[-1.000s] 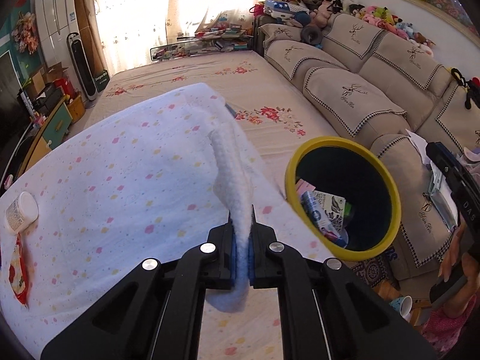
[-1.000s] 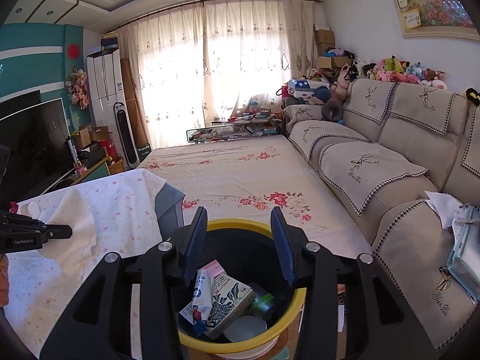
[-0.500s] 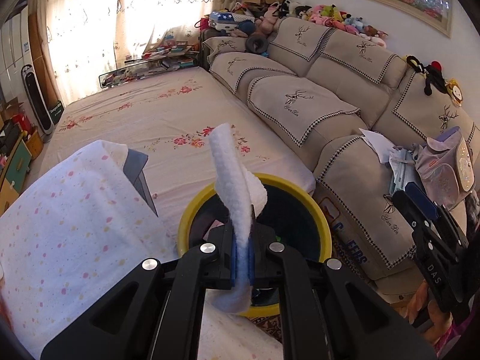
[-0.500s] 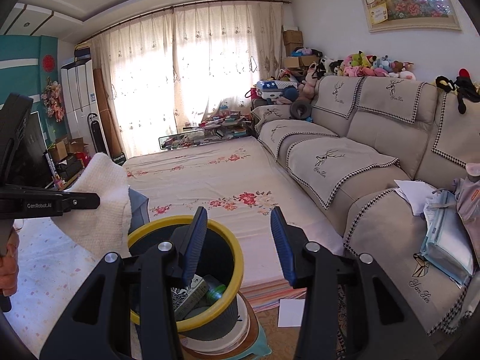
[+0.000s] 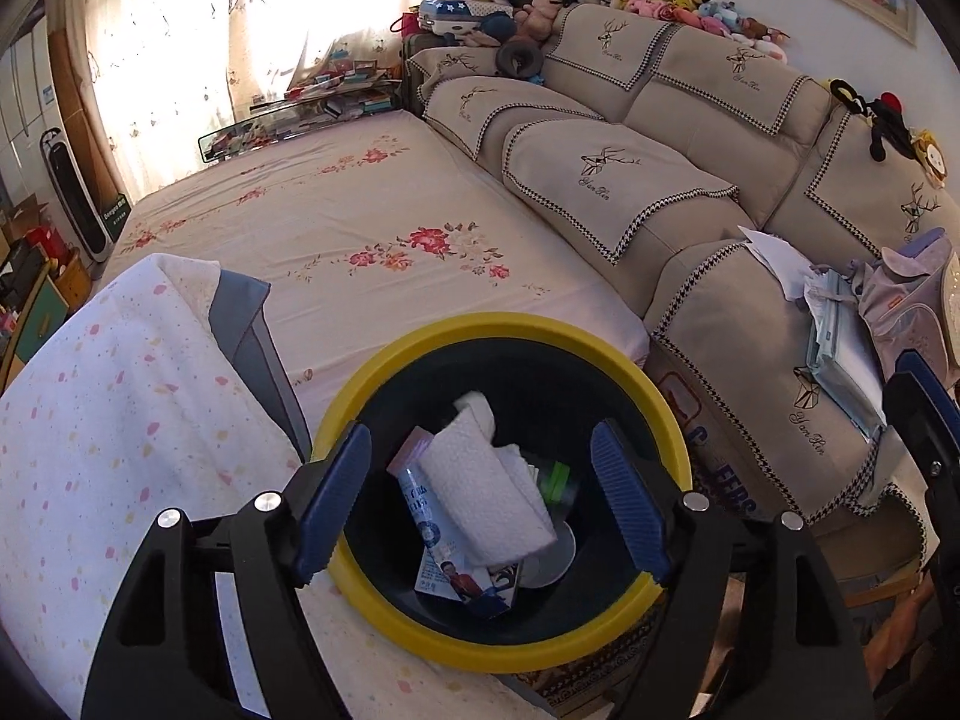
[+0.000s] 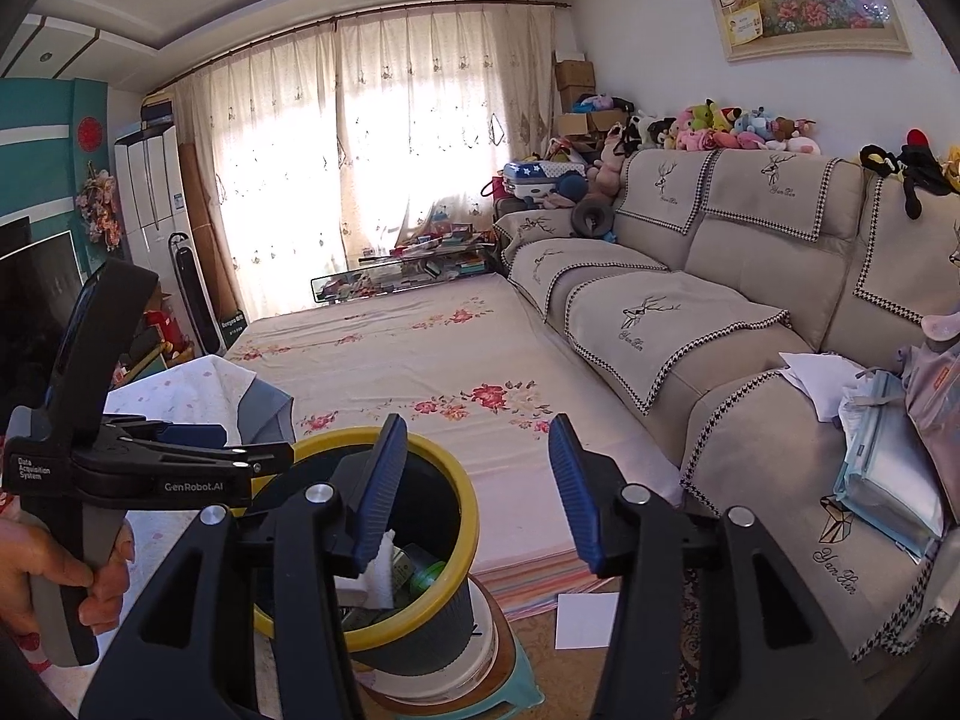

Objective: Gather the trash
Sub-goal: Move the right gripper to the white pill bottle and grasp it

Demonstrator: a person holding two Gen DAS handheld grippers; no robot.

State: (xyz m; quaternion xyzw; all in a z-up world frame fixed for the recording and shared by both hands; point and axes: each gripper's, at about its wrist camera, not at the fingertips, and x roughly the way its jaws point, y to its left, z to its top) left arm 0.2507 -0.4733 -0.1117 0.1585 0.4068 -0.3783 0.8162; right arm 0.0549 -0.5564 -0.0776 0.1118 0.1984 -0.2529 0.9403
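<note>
A dark trash bin with a yellow rim (image 5: 384, 378) stands beside the table; it also shows in the right wrist view (image 6: 462, 516). A white paper towel (image 5: 486, 492) lies inside it on top of cartons and wrappers, and its edge shows in the right wrist view (image 6: 381, 576). My left gripper (image 5: 480, 498) is open and empty, right above the bin mouth. My right gripper (image 6: 474, 486) is open and empty, to the right of the bin. The left gripper's body (image 6: 150, 462) shows in the right wrist view, held by a hand.
A table with a spotted white cloth (image 5: 102, 432) lies left of the bin. A floral-sheeted bed (image 5: 360, 222) is behind it. A beige sofa (image 5: 750, 276) with papers and a bag runs along the right. A white sheet of paper (image 6: 585, 618) lies on the floor.
My left gripper moved from over the table to above the bin, opened and let go of the paper towel, which now lies in the bin. The right gripper drew back to the right.
</note>
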